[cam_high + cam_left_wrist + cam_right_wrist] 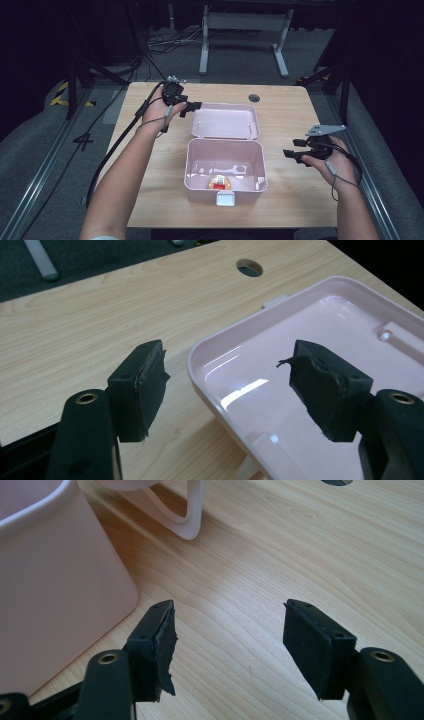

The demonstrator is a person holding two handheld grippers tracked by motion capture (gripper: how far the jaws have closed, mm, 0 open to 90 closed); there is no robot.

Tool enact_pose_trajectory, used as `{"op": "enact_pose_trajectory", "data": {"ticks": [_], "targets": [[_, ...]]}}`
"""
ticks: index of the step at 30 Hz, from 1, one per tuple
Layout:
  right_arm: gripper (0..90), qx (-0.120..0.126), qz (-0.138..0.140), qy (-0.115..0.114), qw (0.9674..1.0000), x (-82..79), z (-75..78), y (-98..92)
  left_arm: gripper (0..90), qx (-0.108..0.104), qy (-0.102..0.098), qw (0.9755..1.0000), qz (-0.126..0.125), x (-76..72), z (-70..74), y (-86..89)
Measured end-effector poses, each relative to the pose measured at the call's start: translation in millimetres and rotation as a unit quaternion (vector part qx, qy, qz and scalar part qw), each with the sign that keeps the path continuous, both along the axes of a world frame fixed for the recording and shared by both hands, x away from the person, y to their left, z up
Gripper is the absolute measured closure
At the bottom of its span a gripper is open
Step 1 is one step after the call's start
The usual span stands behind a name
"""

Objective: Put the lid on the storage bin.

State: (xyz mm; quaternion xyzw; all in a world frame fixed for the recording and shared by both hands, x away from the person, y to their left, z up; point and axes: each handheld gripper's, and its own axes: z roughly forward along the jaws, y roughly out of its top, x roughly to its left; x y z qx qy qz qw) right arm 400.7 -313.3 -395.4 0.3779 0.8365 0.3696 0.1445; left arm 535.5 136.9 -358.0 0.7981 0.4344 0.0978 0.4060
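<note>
The pink box (225, 172) sits mid-worktop (150, 170), its lid (225, 121) folded back flat on the far side. The left hand-held gripper (190, 107), jaws apart and empty, hovers at the lid's left corner; closing the box seems in hand, so next it must catch that rim. The right hand-held gripper (295, 152) waits open, right of the box.

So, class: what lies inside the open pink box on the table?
Inside the pink box, near its front wall, sits a small round item with red and yellow markings; what it is cannot be told. The rest of the floor looks bare, though the front wall hides the strip just behind it.
</note>
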Motion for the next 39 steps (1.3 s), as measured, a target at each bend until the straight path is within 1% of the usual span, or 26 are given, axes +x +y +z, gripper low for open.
{"op": "enact_pose_trajectory", "data": {"ticks": [2,4,7,8,12,17,18,20,25,27,30,32,34,35,37,39], "targets": [[38.3,-0.002,0.001,0.0,1.0,-0.5,-0.2,0.3,31.7,0.006,0.003,1.0,0.004,4.7,-2.5,-0.6],[38.2,-0.001,0.0,0.001,1.0,-1.6,-0.3,0.5,32.0,0.007,0.006,0.9999,0.007,8.4,-4.7,-1.3],[38.1,-0.002,-0.001,0.0,1.0,-3.6,-0.1,-0.3,32.2,0.005,0.016,0.9998,0.006,14.2,-9.8,-3.2],[38.1,-0.002,-0.003,0.0,1.0,-4.4,0.1,-0.6,32.2,0.008,0.016,0.9998,0.003,16.1,-11.8,-3.6],[37.9,-0.002,-0.004,0.0,1.0,-6.2,0.4,-1.9,32.2,0.0,0.03,0.9995,-0.009,21.2,-19.3,-6.2],[37.7,-0.004,-0.003,0.0,1.0,-6.1,-0.1,-1.7,32.7,-0.004,0.04,0.9991,-0.013,26.5,-26.8,-8.9],[37.6,-0.004,-0.002,0.0,1.0,-6.0,-0.3,-1.5,33.0,-0.007,0.043,0.999,-0.011,26.8,-28.4,-10.0],[37.5,-0.004,-0.004,0.001,1.0,-5.6,-1.0,-1.6,33.4,-0.011,0.049,0.9986,-0.015,27.5,-30.7,-11.3],[37.4,-0.002,-0.007,0.003,1.0,-5.3,-1.2,-3.0,34.5,-0.022,0.064,0.9972,-0.032,27.8,-34.0,-13.5],[37.4,0.0,-0.005,0.004,1.0,-5.3,-1.1,-2.8,34.6,-0.025,0.073,0.9963,-0.037,27.3,-35.7,-15.4],[37.4,0.004,-0.001,0.005,1.0,-5.4,-1.3,-1.6,34.8,-0.021,0.082,0.9955,-0.042,27.3,-38.3,-16.7],[37.4,0.004,0.0,0.005,1.0,-5.5,-1.3,-1.1,35.3,-0.021,0.089,0.995,-0.039,27.3,-40.1,-17.2],[37.4,0.005,0.0,0.006,1.0,-5.5,-1.3,-1.1,35.5,-0.026,0.099,0.994,-0.039,27.4,-40.1,-17.1],[37.3,0.006,-0.001,0.007,1.0,-5.3,-1.4,-1.3,37.1,-0.027,0.101,0.9937,-0.039,27.4,-39.9,-17.2],[37.3,0.007,-0.003,0.008,0.9999,-5.0,-1.7,-2.1,37.5,-0.024,0.105,0.9936,-0.036,27.3,-39.8,-17.4],[37.2,0.009,-0.006,0.011,0.9999,-5.1,-1.9,-2.7,40.5,-0.022,0.105,0.9938,-0.03,27.4,-39.0,-16.9]]}}
